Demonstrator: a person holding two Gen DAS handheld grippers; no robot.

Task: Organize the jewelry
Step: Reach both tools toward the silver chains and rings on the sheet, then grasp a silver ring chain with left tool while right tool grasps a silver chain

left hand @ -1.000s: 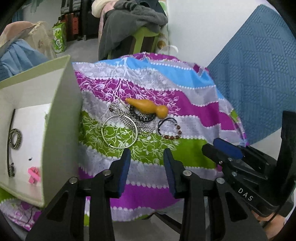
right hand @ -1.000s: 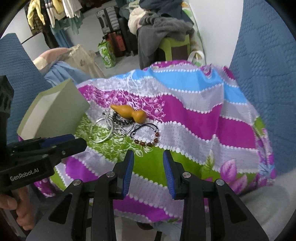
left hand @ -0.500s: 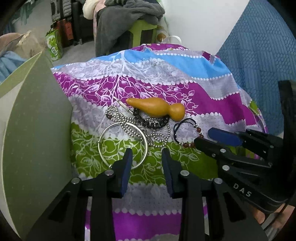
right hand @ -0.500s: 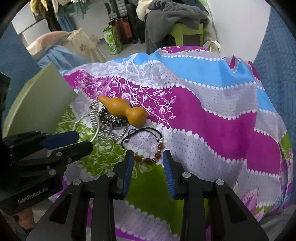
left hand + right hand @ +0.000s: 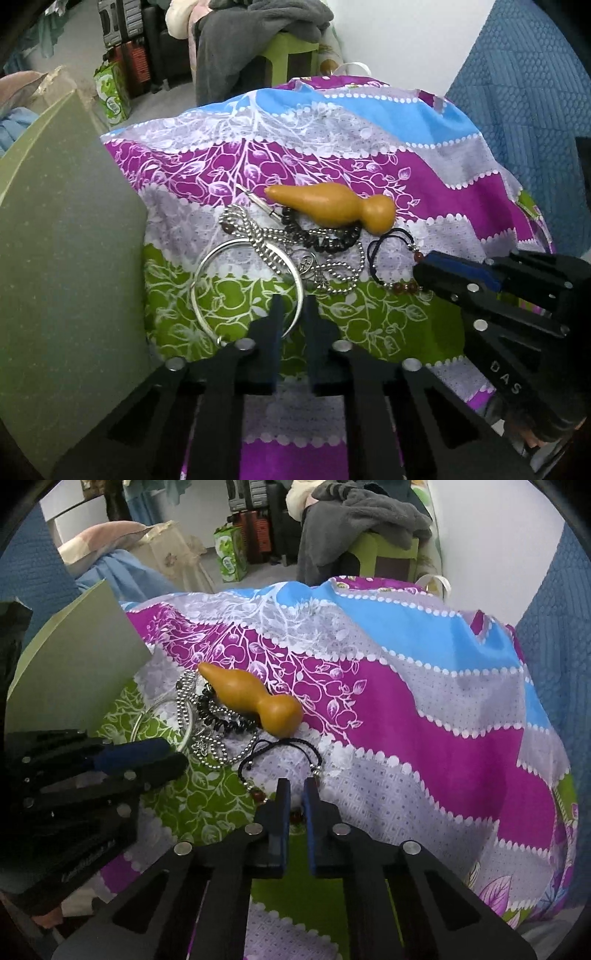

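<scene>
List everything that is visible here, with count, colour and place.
bangle: 1, silver, on cloth, left of pile
ball chain: 1, silver, across bangle
bead bracelet: 1, dark, beside gourd
cord bracelet: 1, black, red-brown beads, right of pile
gourd: 1, orange-brown, behind jewelry
box: 1, green, left
cloth: 1, purple-green-blue stripes, under all
left claw: 1, black, shut on bangle
right claw: 1, black, shut on cord bracelet

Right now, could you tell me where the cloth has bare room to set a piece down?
The cloth is bare right of the gourd and beaded bracelet, out to its right edge, and behind the gourd across the blue stripe. It is crowded between the box and the gourd: bangle, ball chain and dark beads overlap, with both grippers there.
</scene>
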